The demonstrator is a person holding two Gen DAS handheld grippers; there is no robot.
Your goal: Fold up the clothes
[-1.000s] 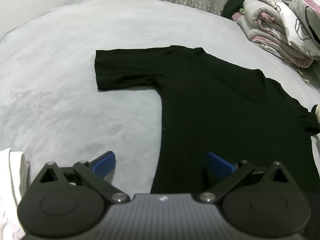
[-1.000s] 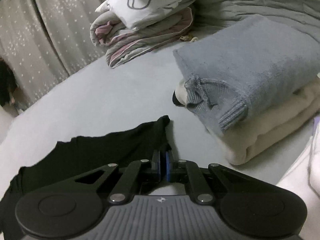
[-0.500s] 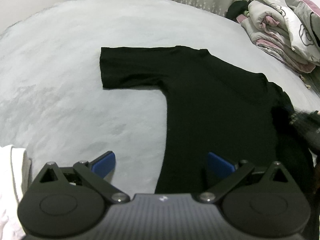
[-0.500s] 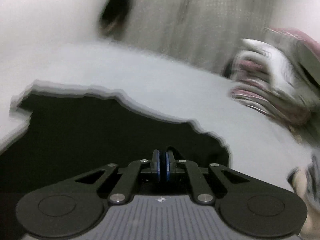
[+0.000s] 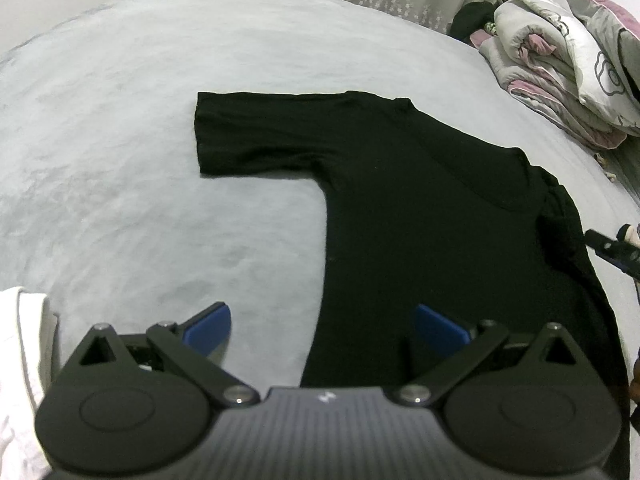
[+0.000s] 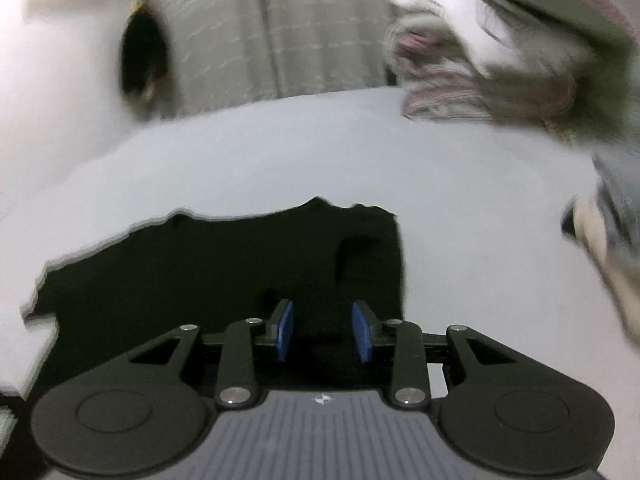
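On the grey bed (image 5: 168,128) a black T-shirt (image 5: 420,208) lies flat, collar away from the left camera, one sleeve (image 5: 248,136) spread out flat toward that view's left. The other sleeve (image 5: 560,220) is already folded in over the body, bunched along the edge. Step in hand, as I read it: first sleeve fold just dropped. Right gripper (image 6: 324,330) sits over the black cloth, jaws have just been opening, now parted with a clear gap; nothing pinched between the blue pads (image 6: 285,330), though the dark cloth makes it hard to be sure. Right view is motion-blurred. Left gripper (image 5: 322,324) hovers near the hem, jaws wide apart, holding nothing, one pad over bed, one over shirt. Next move probably: grab the spread sleeve, fold it inward to match, then take the hem up toward the collar. Needs a clean pinch on the sleeve edge only. Folded quilts (image 5: 568,64) sit at the far right, well apart; white cloth (image 5: 20,360) at near left.
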